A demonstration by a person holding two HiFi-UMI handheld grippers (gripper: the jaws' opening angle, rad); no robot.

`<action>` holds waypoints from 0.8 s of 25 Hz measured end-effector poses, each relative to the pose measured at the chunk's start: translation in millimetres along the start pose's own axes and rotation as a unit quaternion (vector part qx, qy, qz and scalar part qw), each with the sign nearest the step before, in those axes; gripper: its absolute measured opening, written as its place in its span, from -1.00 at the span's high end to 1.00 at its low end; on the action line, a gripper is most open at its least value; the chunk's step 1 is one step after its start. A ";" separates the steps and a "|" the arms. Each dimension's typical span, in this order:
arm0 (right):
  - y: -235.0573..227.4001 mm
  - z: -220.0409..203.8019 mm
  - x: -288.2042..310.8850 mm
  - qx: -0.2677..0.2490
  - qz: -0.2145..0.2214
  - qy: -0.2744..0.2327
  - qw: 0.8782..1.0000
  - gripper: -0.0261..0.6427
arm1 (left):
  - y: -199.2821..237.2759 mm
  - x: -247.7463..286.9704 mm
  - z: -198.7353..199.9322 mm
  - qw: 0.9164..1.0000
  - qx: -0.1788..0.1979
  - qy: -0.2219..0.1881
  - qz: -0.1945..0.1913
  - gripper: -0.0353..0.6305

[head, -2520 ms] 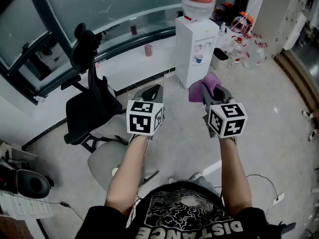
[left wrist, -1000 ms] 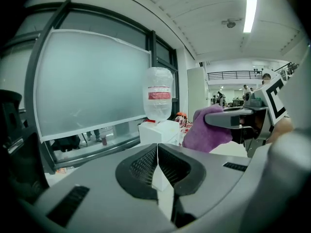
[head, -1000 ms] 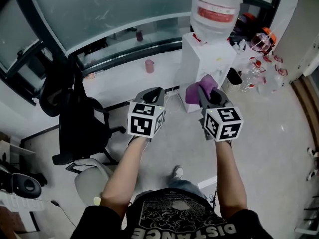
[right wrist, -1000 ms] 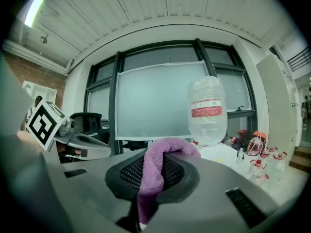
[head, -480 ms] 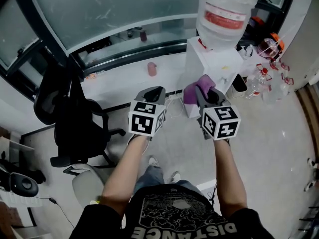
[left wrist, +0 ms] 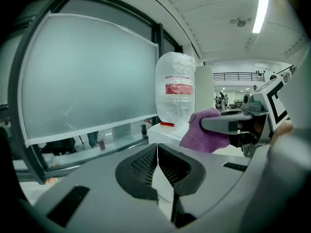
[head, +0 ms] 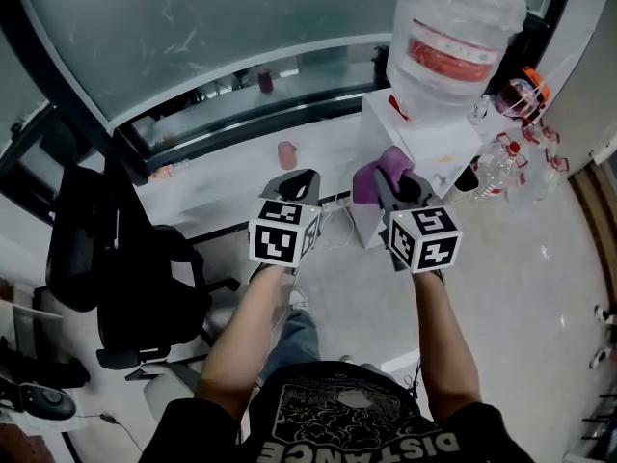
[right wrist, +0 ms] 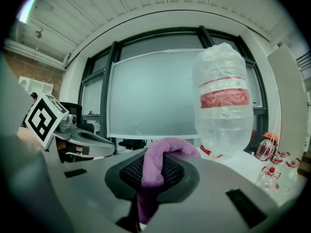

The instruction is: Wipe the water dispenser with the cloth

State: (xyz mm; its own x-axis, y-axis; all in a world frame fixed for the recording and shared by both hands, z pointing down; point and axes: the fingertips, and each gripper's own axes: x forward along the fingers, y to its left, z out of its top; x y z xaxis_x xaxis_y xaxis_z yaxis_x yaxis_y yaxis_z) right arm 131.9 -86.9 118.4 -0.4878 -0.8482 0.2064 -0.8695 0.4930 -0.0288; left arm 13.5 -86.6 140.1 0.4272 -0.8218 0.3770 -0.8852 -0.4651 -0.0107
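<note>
The white water dispenser [head: 424,143] stands by the window wall with a clear bottle [head: 453,37] with a red label on top; the bottle [right wrist: 222,113] fills the right gripper view and the bottle [left wrist: 175,96] shows in the left gripper view too. My right gripper [head: 393,181] is shut on a purple cloth [head: 378,174], held just in front of the dispenser's front left corner. The cloth [right wrist: 155,171] bulges out between the jaws. My left gripper [head: 297,183] hovers beside it, shut and with nothing in it.
A black office chair [head: 106,268] stands at the left. A pink cup [head: 286,154] sits on the white ledge [head: 222,177] under the frosted window. Plastic bottles [head: 501,167] and an orange-rimmed object [head: 521,90] crowd the floor right of the dispenser.
I have walked closer to the dispenser: it and its bottle have grown larger in the head view, and the chair has slid off to the left. Both grippers keep their pose.
</note>
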 end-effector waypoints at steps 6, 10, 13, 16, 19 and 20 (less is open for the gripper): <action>-28.9 12.2 86.4 0.010 -0.027 0.003 1.000 0.79 | 53.5 66.8 18.1 1.000 0.004 -0.002 -0.025 0.81; -49.7 11.1 139.6 0.027 -0.051 0.010 0.998 0.79 | 77.8 109.7 22.5 0.999 0.010 0.003 -0.052 0.81; -65.0 7.2 173.5 0.041 -0.068 0.010 0.997 0.79 | 94.4 137.7 22.4 0.998 0.016 0.004 -0.068 0.81; -76.5 2.3 205.3 0.049 -0.079 0.013 0.996 0.79 | 112.8 160.8 20.6 0.997 0.018 0.006 -0.078 0.81; -88.5 -5.5 229.8 0.059 -0.088 0.016 0.994 0.79 | 124.5 179.3 18.6 0.996 0.021 0.007 -0.084 0.81; -92.8 -9.6 235.8 0.064 -0.091 0.016 0.994 0.79 | 126.6 184.4 17.7 0.996 0.022 0.006 -0.085 0.81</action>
State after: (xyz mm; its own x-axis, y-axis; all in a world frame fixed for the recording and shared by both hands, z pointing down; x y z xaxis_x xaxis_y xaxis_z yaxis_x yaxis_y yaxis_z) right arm 98.2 -330.8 179.2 -0.3207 -0.9133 0.2513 -0.9468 0.3014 -0.1128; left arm -16.5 -302.8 191.9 0.5672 -0.7267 0.3876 -0.7916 -0.6109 0.0132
